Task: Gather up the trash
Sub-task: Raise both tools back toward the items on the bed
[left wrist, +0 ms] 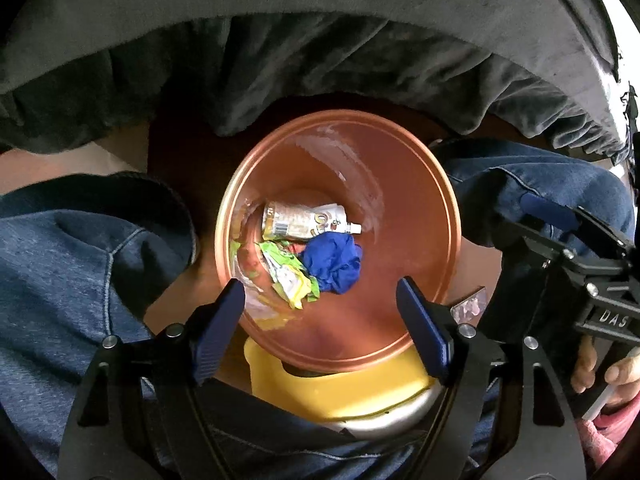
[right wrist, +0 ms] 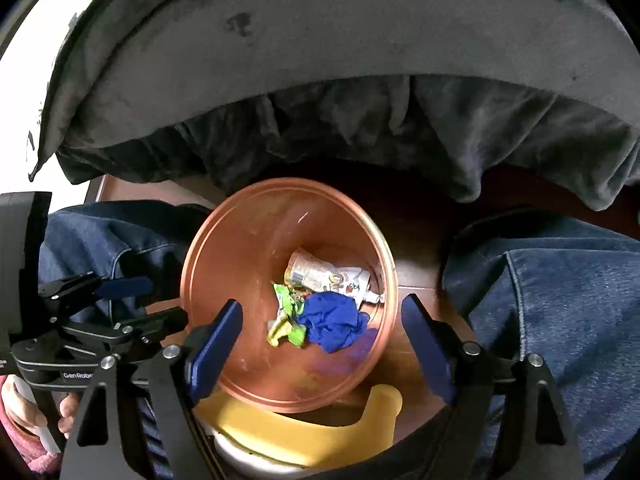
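A copper-coloured bin (left wrist: pixel 416 184) (right wrist: pixel 224 256) stands on the floor between the person's knees. Inside lie a crumpled blue piece (left wrist: pixel 331 266) (right wrist: pixel 332 326), a green and yellow wrapper (left wrist: pixel 290 280) (right wrist: pixel 286 316) and a squeezed white pouch (left wrist: pixel 304 220) (right wrist: pixel 324 274). My left gripper (left wrist: pixel 320 320) is open and empty above the bin's near rim. My right gripper (right wrist: pixel 322 340) is open and empty above the bin too. Each gripper shows in the other's view, the right one at the right edge (left wrist: pixel 560 240) and the left one at the left edge (right wrist: pixel 120 300).
A dark grey cloth (left wrist: pixel 320 40) (right wrist: pixel 340 100) hangs over a table edge beyond the bin. The person's jeans-clad legs (left wrist: pixel 80 260) (right wrist: pixel 560 300) flank the bin. A yellow object (left wrist: pixel 340 388) (right wrist: pixel 296 424) sits on a silver one just below the bin's near rim.
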The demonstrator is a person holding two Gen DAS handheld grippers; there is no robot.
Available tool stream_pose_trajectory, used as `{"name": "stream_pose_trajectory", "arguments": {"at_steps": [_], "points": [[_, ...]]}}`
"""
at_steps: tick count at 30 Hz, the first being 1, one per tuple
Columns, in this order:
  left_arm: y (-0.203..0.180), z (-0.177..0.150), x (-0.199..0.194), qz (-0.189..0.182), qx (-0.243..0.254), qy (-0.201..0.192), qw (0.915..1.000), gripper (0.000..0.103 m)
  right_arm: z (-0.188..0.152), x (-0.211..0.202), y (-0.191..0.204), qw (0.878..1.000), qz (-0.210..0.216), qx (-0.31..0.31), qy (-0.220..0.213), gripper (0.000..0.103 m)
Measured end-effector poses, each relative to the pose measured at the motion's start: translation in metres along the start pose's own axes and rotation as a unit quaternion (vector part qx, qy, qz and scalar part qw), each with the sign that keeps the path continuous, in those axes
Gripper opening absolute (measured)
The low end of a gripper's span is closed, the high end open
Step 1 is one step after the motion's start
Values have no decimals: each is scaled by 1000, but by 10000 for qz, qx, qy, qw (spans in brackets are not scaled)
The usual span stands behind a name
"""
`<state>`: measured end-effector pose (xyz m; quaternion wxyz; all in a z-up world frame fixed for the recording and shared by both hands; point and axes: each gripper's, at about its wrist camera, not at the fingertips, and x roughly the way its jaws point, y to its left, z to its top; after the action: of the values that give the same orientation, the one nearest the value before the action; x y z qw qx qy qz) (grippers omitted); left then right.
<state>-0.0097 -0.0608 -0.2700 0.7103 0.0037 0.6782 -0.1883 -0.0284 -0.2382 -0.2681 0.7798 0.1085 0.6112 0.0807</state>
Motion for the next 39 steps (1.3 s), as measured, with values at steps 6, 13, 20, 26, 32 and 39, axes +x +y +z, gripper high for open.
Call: {"name": "stream_pose_trajectory", "arguments": {"at_steps": [6,13,20,26,32,39], "points": [[-7,5,-35,-6,221,-535,9983,80,8,-34,3,9985,-85,-95,-529,84],[-18,17,-112,63,665,-1769,9820,88,20,-92,6,9876,-284,-234,-1525,90],[-13,68,-183,-89,599,-2829,9572,91,26,-109,5,9824,-21,-207,-1857,90],[-16,140,-222,-684,862,-3121,9437,91,28,-102,8,9844,195,-204,-1737,90],[-26,222,-242,-285,1731,-2966,9387,92,33,-98,16,9847,380,-331,-1670,90],[-38,294,-235,538,2920,-2460,9227,92,46,-74,22,9894,540,-336,-1304,91]]}}
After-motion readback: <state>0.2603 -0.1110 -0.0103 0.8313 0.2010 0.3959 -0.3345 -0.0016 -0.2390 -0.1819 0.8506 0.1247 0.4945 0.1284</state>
